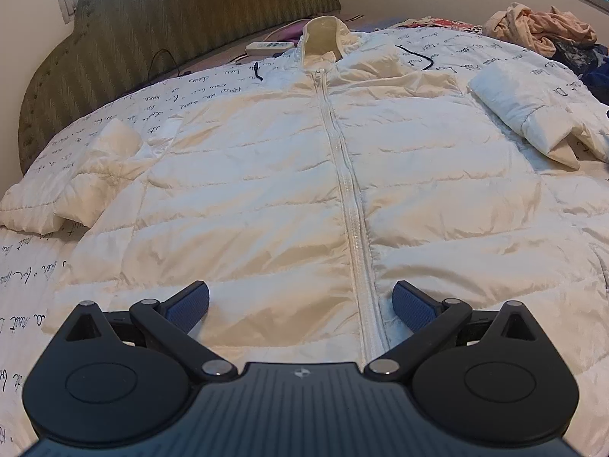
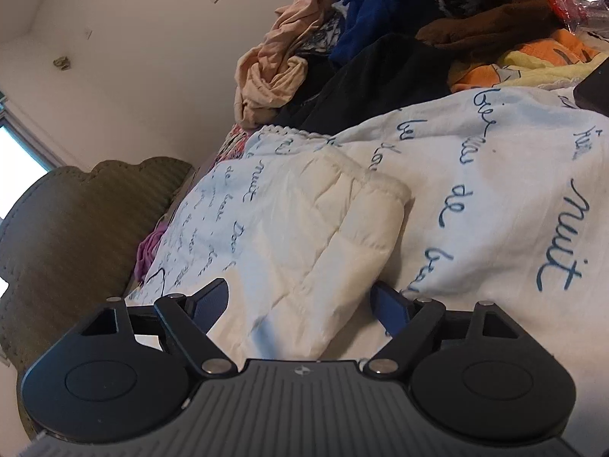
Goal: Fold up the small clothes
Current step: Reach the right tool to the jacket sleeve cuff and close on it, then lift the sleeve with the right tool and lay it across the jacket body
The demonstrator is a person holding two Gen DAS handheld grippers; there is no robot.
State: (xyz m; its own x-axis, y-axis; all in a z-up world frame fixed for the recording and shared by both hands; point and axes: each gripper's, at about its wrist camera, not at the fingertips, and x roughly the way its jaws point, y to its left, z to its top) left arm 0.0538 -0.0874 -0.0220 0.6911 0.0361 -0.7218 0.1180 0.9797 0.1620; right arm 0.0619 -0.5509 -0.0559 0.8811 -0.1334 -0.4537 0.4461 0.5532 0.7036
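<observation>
A white quilted puffer jacket (image 1: 266,190) lies front up on the bed, zipped, collar toward the headboard, both sleeves spread to the sides. My left gripper (image 1: 300,308) is open just above the jacket's hem, jaws either side of the zip (image 1: 350,205). In the right wrist view, my right gripper (image 2: 304,304) is open with the jacket's sleeve (image 2: 323,236) lying between its jaws; the cuff points away from me. That sleeve also shows in the left wrist view (image 1: 521,114) at the right.
The bed has a white cover with blue handwriting (image 2: 495,198). A pile of mixed clothes (image 2: 399,38) sits beyond the sleeve, also seen at the far right (image 1: 540,26). A green padded headboard (image 1: 171,19) and a white remote (image 1: 270,47) are at the back.
</observation>
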